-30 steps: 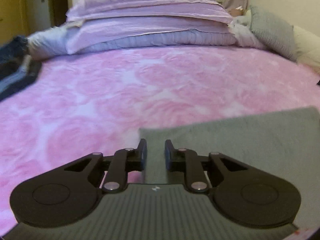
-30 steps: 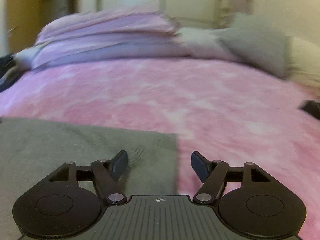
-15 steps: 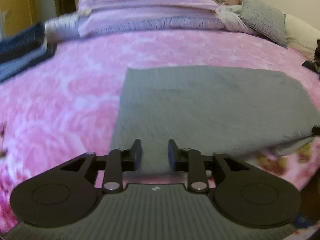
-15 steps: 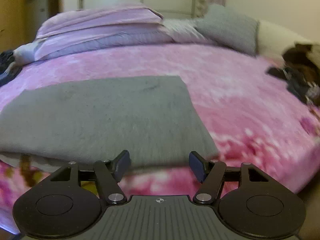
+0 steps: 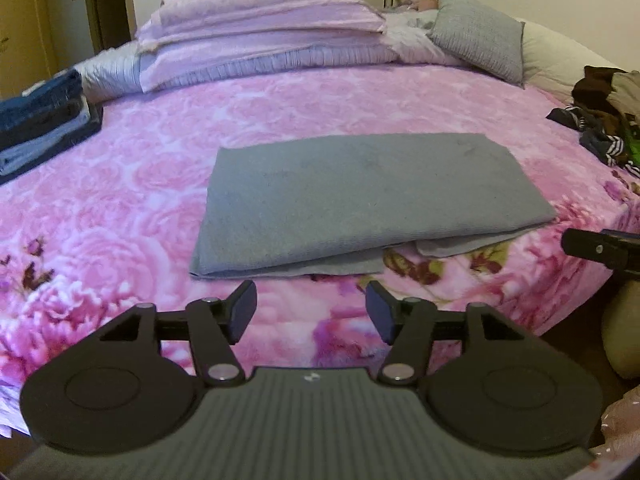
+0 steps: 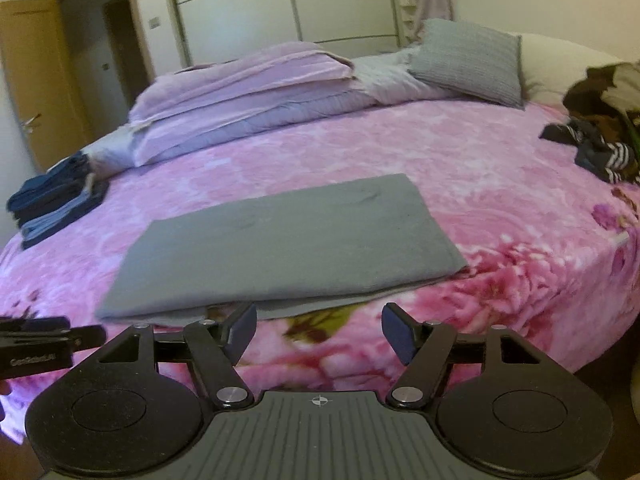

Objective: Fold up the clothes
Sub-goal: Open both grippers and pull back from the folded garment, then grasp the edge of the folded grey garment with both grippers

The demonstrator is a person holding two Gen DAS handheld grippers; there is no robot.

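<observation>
Left hand-held gripper (image 5: 311, 309) opened wide, released grey garment (image 5: 360, 204); right hand-held gripper (image 6: 319, 330) wide, empty.

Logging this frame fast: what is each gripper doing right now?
Left gripper: open, holding nothing, short of the grey folded cloth.
Right gripper: open, holding nothing.

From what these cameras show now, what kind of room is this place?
Most likely a home bedroom. A bed with a pink floral blanket fills the view, pillows and folded bedding lie at its head, and a sliding-door wardrobe stands behind. A folded grey garment lies on the blanket.
</observation>
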